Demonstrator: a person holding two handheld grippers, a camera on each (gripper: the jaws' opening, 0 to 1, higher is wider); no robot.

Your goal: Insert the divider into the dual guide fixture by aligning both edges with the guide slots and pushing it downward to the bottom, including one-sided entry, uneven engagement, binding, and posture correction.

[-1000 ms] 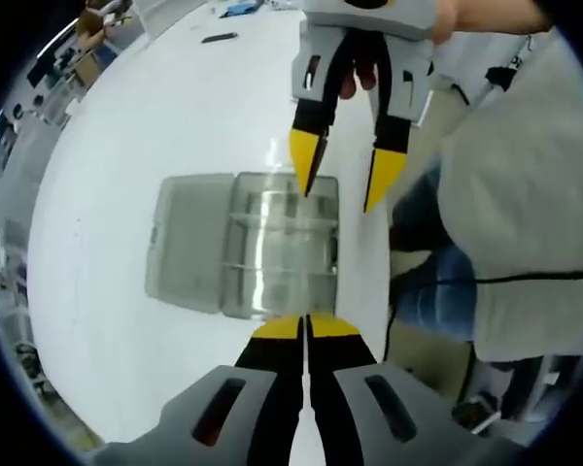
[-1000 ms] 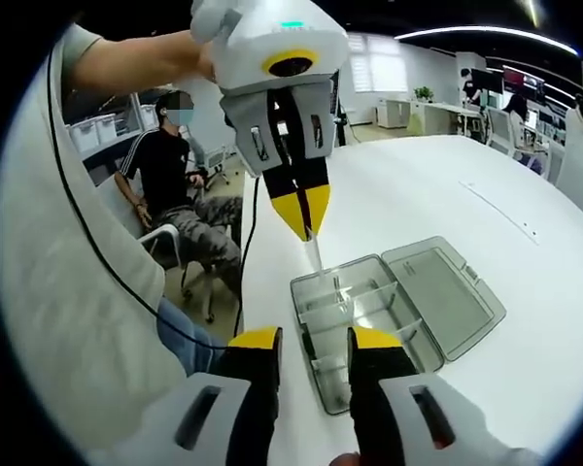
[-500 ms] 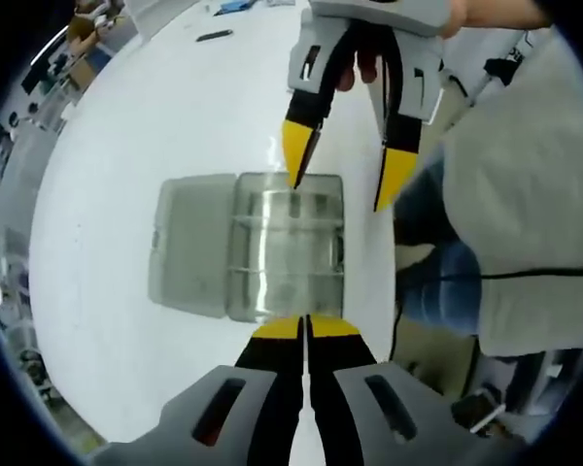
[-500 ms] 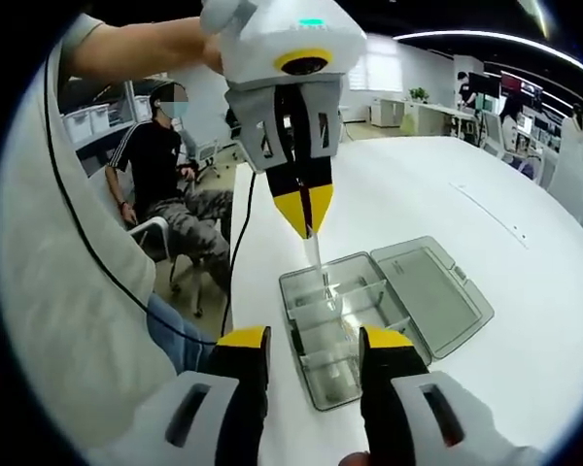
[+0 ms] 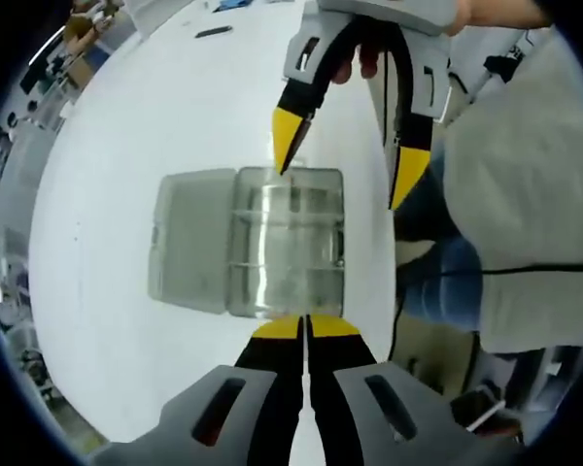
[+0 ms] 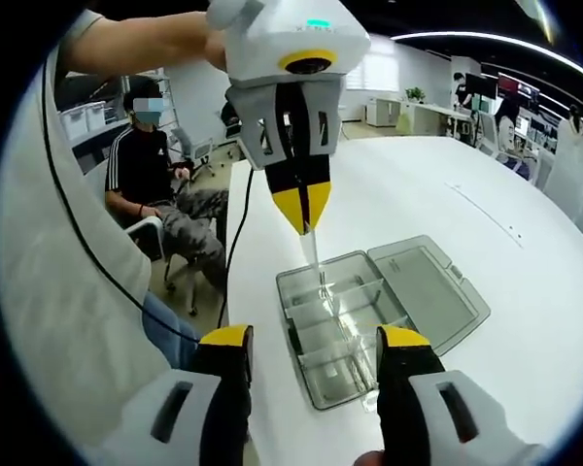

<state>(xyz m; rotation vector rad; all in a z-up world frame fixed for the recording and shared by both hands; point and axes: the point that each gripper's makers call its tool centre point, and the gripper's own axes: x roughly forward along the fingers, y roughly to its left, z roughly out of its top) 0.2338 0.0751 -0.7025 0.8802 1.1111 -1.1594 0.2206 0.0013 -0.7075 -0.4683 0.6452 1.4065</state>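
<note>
Holding a thin clear divider [image 6: 314,260] upright between pinched-together jaws, the left tongs [image 6: 301,218] are hanging over the open clear box [image 6: 345,316] on the white counter [image 6: 525,282], while the right tongs [image 5: 345,160] are gaping wide and carrying nothing. Lowering well likely means keeping the divider level, both edges meeting their slots together. A seated person [image 6: 160,175] is waiting beyond, in an office with desks.

open office behind a white table

a broad white table [image 6: 486,209] fills the foreground. beyond it stand desks [image 6: 408,112], bright windows [image 6: 384,68] and a curved ceiling light strip [image 6: 486,39]. a person sits on a chair [image 6: 146,233] at the left, near shelves [image 6: 83,121].
</note>
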